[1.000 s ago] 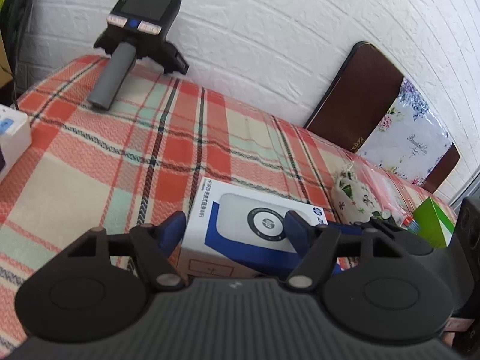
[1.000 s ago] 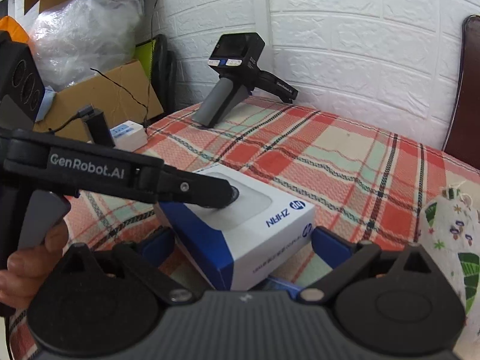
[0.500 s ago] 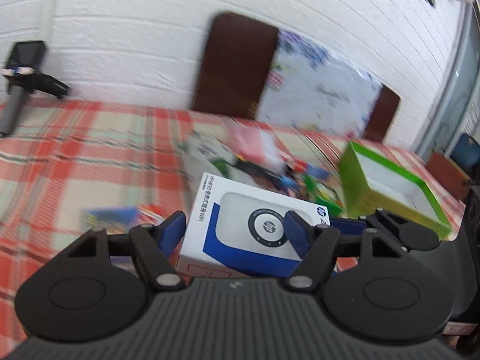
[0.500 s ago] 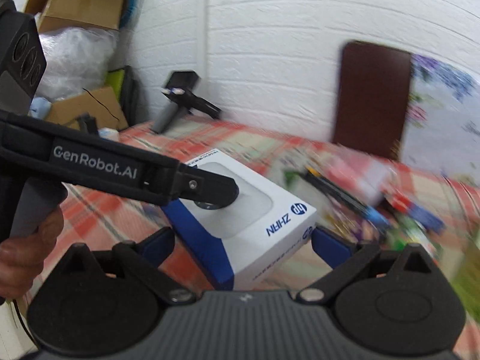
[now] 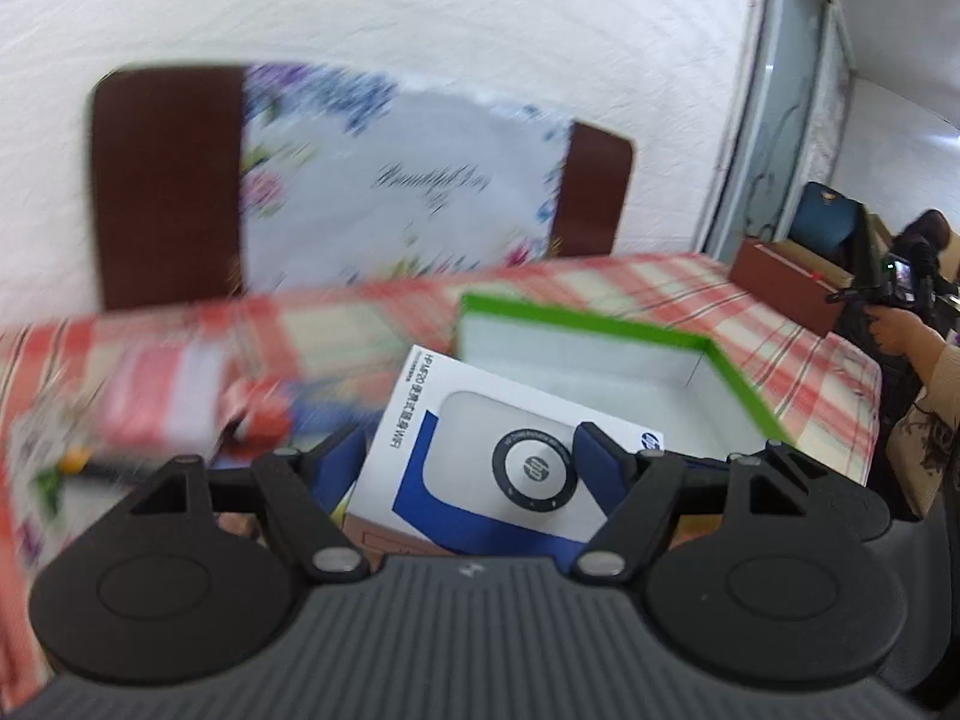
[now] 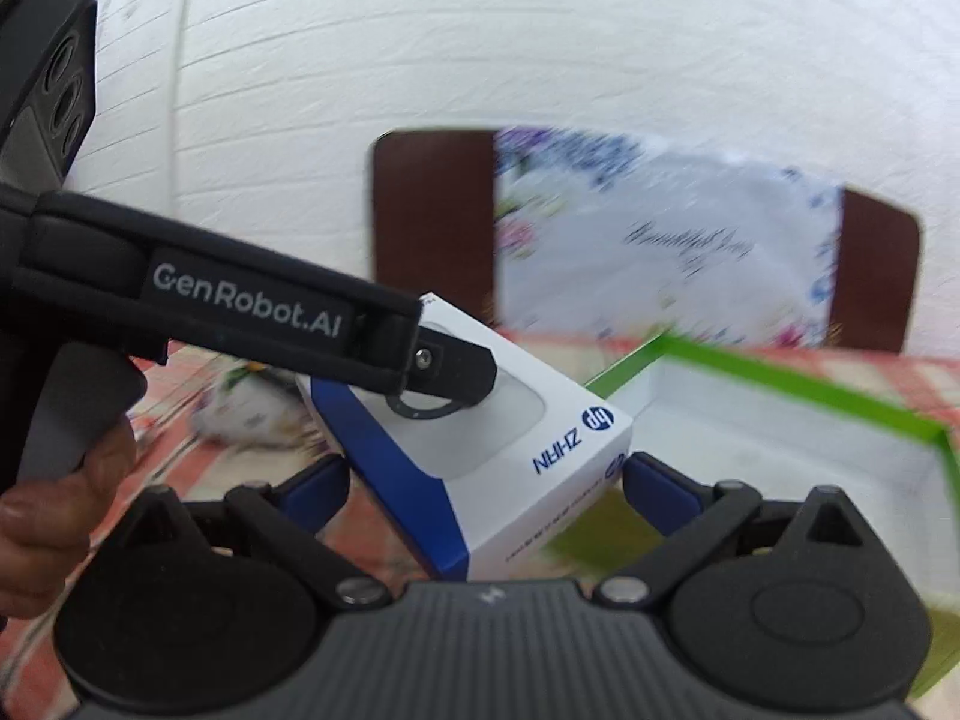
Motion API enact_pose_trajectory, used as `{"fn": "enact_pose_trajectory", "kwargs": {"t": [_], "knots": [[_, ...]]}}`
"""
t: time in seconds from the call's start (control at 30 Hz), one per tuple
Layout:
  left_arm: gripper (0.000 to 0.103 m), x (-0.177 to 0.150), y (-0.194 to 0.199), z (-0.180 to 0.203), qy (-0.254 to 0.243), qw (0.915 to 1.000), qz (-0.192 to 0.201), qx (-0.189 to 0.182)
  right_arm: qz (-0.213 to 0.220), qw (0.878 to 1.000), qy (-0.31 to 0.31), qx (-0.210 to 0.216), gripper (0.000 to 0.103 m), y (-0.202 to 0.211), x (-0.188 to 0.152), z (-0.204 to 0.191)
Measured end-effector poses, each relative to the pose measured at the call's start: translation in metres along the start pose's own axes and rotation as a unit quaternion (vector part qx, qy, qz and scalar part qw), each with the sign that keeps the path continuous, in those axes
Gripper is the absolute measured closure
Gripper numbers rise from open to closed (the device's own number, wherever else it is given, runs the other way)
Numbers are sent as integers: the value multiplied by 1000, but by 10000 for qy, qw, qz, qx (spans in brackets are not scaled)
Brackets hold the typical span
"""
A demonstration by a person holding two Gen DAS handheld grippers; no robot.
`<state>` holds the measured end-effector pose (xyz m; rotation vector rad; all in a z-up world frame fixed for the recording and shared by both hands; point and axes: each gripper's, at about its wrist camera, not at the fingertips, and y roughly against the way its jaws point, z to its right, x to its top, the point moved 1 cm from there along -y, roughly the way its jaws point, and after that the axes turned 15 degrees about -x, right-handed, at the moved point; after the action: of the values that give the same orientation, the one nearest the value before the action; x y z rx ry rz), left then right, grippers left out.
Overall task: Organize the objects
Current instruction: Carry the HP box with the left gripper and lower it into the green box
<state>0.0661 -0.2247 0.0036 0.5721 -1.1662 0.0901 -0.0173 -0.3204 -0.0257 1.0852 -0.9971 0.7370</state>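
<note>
Both the left gripper (image 5: 471,459) and right gripper (image 6: 486,480) are clamping the HP box (image 5: 486,456) at lower centre; uneven release risks catching the green tray's (image 5: 606,324) rim at centre right.

Home room: plaid tablecloth (image 5: 690,288), whitewashed brick wall (image 6: 480,60), chair (image 5: 162,180).

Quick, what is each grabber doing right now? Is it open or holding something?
Left gripper: shut on the white and blue box, one finger on each side.
Right gripper: shut on the same box, from another side.
</note>
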Motion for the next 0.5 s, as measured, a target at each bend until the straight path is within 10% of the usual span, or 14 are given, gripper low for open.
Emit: {"fn": "enact_pose_trajectory", "kwargs": {"t": [0.5], "knots": [[25, 6, -112, 1, 18, 9982, -561, -202, -540, 9954, -255, -748, 2, -75, -9, 75]]}}
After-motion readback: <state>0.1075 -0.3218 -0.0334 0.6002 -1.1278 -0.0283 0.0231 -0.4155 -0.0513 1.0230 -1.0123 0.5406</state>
